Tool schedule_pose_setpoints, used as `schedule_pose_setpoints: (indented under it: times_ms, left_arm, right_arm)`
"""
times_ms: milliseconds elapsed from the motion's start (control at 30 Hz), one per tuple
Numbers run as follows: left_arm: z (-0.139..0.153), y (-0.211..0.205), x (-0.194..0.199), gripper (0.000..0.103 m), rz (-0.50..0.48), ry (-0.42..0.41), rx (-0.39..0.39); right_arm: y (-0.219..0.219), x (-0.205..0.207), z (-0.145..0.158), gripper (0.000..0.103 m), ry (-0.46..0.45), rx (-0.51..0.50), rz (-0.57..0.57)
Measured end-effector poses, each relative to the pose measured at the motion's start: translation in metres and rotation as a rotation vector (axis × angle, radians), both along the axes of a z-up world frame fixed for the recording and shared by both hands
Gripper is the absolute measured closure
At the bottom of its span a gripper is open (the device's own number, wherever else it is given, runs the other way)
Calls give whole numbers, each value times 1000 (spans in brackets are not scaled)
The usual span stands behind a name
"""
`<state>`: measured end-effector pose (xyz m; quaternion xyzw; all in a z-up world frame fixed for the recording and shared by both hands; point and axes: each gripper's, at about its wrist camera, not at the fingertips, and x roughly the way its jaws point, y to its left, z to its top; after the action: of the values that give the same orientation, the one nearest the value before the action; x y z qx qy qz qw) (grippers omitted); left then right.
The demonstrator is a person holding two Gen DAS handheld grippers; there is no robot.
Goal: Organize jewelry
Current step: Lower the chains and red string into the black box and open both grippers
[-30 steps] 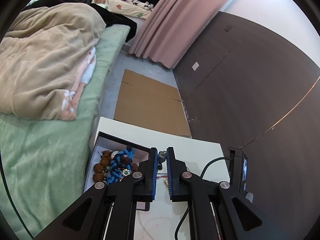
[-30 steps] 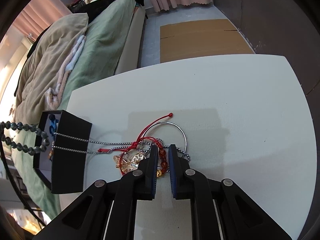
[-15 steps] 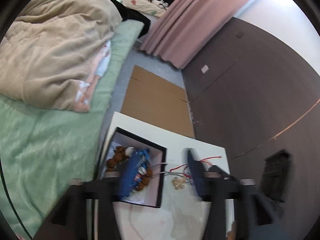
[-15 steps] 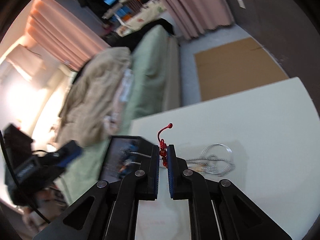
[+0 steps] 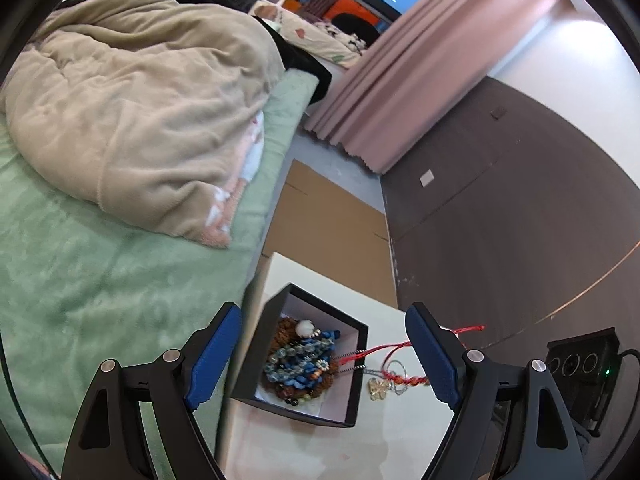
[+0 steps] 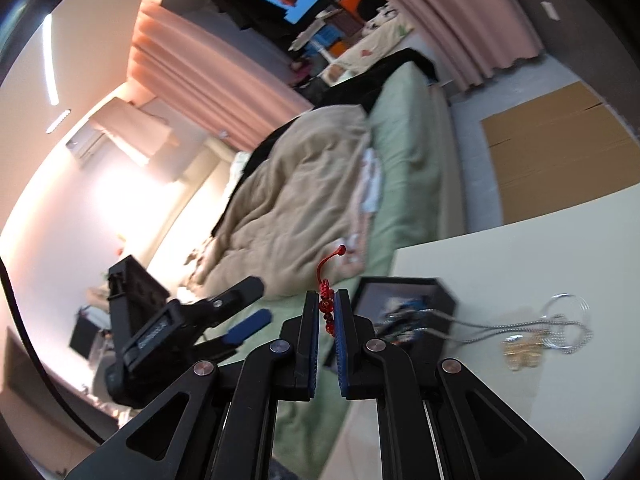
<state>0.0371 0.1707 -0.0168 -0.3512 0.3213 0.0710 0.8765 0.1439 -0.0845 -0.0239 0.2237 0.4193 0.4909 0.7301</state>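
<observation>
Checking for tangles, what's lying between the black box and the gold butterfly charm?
In the left wrist view, a silver chain trails from the black box toward the gold butterfly charm.

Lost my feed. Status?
Left tongs open, empty, above the box. Right tongs shut on red bracelet. Silver chain draped over box rim.

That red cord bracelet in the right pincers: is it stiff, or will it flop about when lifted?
Probably floppy: the red cord bracelet is knotted string and beads. Its free tail curls above the right gripper, so it holds some shape. Likely light.

Left gripper (image 5: pixel 324 356) fingers spread wide; right gripper (image 6: pixel 328 312) fingers pinched together
</observation>
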Motion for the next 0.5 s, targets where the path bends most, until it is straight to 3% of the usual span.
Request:
schedule_pose_setpoints:
  times_ms: [67, 133, 500]
  left_arm:
    - [-1, 5, -3, 19, 18, 0, -12]
    - [-2, 8, -5, 19, 25, 2, -25]
    - [3, -23, 3, 19, -58, 10, 73]
  right_arm:
    - [14, -3, -5, 87, 12, -43, 17]
    - [22, -1, -15, 45, 53, -91, 31]
    - [-32, 9, -23, 35, 64, -197, -130]
